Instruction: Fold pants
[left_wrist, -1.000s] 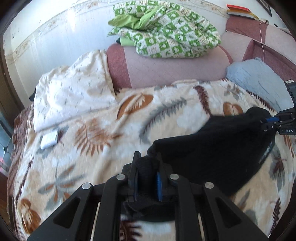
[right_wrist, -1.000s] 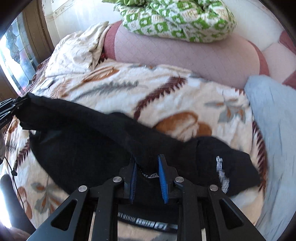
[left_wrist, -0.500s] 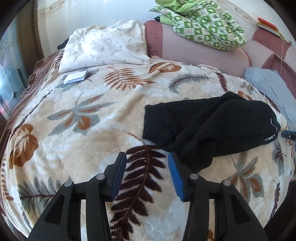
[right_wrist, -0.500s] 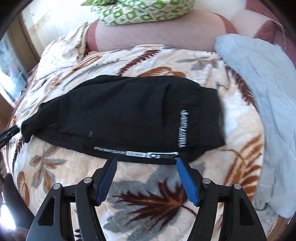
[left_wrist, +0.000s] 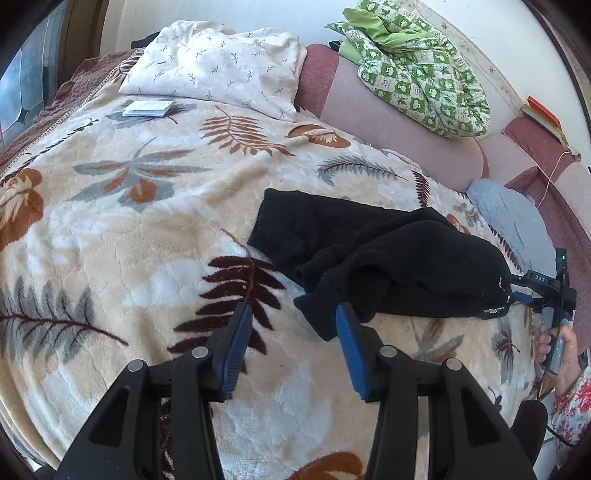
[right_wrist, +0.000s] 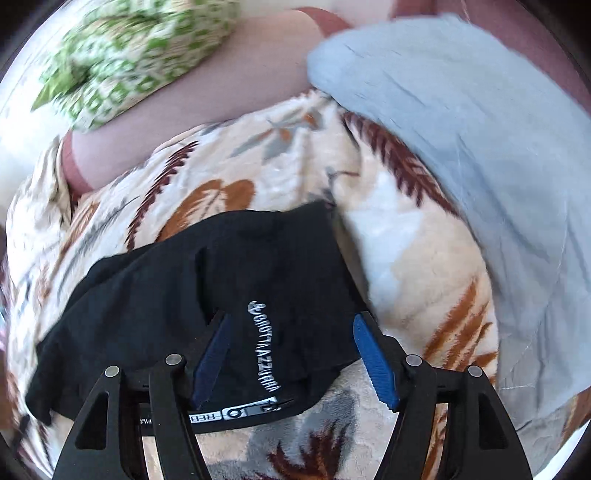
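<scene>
- The left gripper (left_wrist: 293, 325) is held spread wide above the blanket (left_wrist: 110, 229), nothing grasped.
- The right gripper (right_wrist: 291, 339) is likewise released, straddling the waistband.
- The black pants (left_wrist: 388, 258) are laid folded toward the blanket's far right edge.

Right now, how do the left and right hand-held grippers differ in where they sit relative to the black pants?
The left hand-held gripper sits at the bunched leg end of the black pants, with mostly blanket between its fingers. The right hand-held gripper straddles the waistband end, with the white lettering between its fingers. Both are open, gripping nothing.
</scene>
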